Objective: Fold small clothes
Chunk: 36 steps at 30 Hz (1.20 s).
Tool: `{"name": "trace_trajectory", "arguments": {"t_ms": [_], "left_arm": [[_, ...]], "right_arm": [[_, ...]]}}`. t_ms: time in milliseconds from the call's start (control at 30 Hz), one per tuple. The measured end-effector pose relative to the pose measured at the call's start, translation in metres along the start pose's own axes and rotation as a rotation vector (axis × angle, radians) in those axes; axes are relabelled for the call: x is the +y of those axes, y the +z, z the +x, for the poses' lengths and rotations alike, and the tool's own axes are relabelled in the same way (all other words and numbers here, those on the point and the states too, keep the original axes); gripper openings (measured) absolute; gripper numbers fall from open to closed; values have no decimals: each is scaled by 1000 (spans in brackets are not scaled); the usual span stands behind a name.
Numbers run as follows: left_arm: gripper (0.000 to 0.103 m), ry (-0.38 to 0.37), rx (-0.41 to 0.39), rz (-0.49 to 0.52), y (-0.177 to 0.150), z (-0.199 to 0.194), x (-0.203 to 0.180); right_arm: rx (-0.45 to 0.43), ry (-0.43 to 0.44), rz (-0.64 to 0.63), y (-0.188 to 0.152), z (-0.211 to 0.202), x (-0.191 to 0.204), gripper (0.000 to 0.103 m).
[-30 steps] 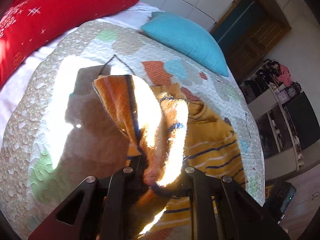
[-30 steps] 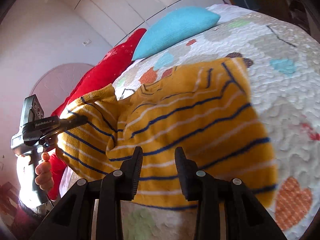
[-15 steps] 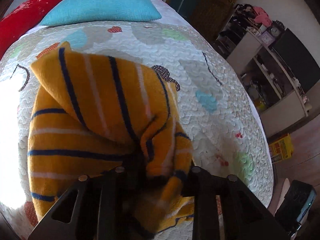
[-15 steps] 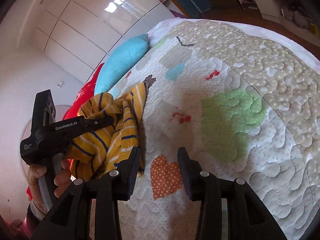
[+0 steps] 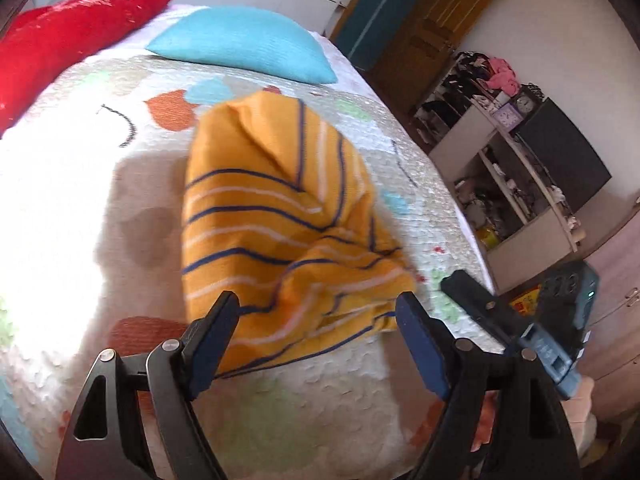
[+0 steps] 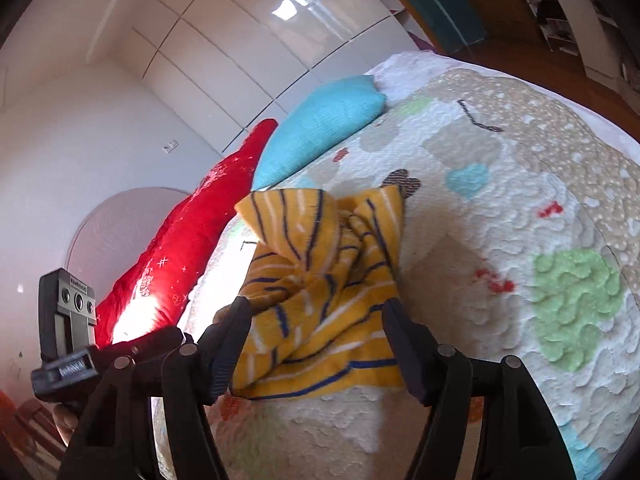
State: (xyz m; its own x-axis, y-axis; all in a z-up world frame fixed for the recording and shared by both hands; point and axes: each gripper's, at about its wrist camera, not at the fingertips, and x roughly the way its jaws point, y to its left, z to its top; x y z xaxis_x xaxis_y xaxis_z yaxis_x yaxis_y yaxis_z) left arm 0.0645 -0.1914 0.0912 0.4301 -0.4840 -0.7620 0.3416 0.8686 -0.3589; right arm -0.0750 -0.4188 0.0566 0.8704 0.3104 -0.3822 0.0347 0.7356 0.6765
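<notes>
Fold's maybe half done, I'd say. The yellow striped top [image 5: 280,232] lies bunched on the bed quilt [image 5: 332,408], right ahead of both tongs, lumpy rather than flat. Left tongs [image 5: 316,316] are spread wide and hold nothing; right tongs [image 6: 316,320] are the same, gaping with the cloth just beyond the tips. It needs smoothing and another fold. The teal pillow [image 5: 244,44] and red pillow [image 5: 76,28] sit far beyond, nothing blocking.

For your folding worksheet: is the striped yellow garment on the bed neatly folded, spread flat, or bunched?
Bunched: the yellow garment lies in a rumpled heap on the quilt, its stripes running crooked.
</notes>
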Motion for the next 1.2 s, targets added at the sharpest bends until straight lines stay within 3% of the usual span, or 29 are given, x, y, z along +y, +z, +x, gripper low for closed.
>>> {"name": "trace_trajectory", "arguments": {"t_ms": [133,300,333,367,400,567,667,800,867,967,1000,1100,1200], "left_arm": [[79,75,-16,-20,-20,-14,27],[79,92,-18,-76,-32,-14,44],[79,92,-18,-81,-33,-14,45],[79,93,-21,-83,-34,-14,45],[79,96,-25,-81,-34,-14,44],[79,104,-65,-41,-38,-23,28],[79,99,-64,-2,-34,-15,14],[79,95,-18,38,-25,27,-2],[79,133,13,56,-23,53,-4],[79,194,60,78,-27,81,-3],[79,202,67,78,-30,86,-2],[81,178,68,45,-35,91,5],[81,155,73,13,-35,90,12]], "right_arm": [[63,-5,-13,-4,33,23,78],[73,-17,-57,-16,51,48,78],[85,8,-63,-18,54,49,70],[109,36,-62,-19,58,48,50],[128,33,-52,-20,61,43,10],[65,-25,36,-24,24,3,10],[100,-69,88,-39,12,-24,10],[201,-92,117,-57,20,-46,17],[174,-87,86,-52,9,-42,20],[54,-114,8,-26,-18,-29,46],[13,-129,-24,-15,-23,-23,60],[-33,-141,-100,23,-12,-6,67],[11,-162,-177,57,38,2,76]]}}
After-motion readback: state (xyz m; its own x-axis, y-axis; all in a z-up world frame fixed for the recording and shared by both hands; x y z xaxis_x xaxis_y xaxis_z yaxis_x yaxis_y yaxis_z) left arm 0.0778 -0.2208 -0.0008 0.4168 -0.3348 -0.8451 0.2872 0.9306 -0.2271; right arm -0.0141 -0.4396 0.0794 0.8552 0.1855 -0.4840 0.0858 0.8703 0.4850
